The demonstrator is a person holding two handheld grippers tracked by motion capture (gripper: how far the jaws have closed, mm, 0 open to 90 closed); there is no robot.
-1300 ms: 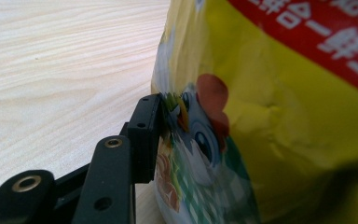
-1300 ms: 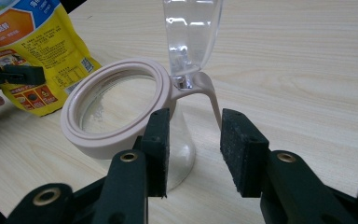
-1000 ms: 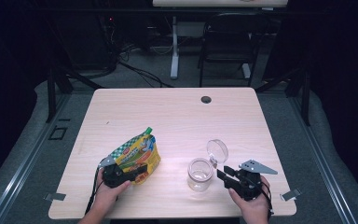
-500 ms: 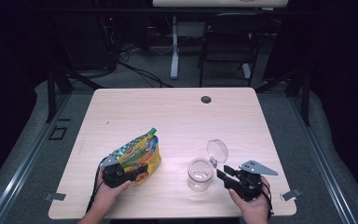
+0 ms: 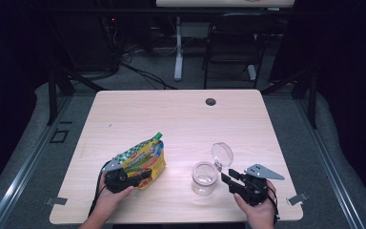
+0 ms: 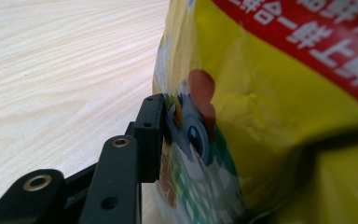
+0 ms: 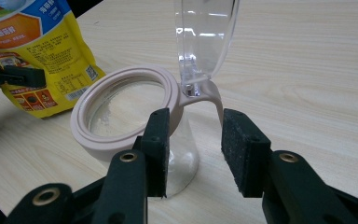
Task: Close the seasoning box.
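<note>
The yellow printed foil snack pouch (image 5: 145, 160) lies near the table's front left, soft, crinkly and light, so I pinch it low with my left claw (image 5: 140, 177), jaws closing on it. My right claw (image 7: 193, 140) gapes beside the clear glass jar (image 7: 135, 121).

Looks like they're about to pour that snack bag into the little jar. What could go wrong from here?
The left gripper pinches the yellow bag near one lower edge, so the floppy bag could sag or slip as it lifts. The jar has a narrow mouth, so contents could spill onto the table. The right gripper is open, with one jaw beside the jar and the lid hinge between the jaws, so the light jar could tip if nudged, or its upright clear lid could flop shut.
</note>
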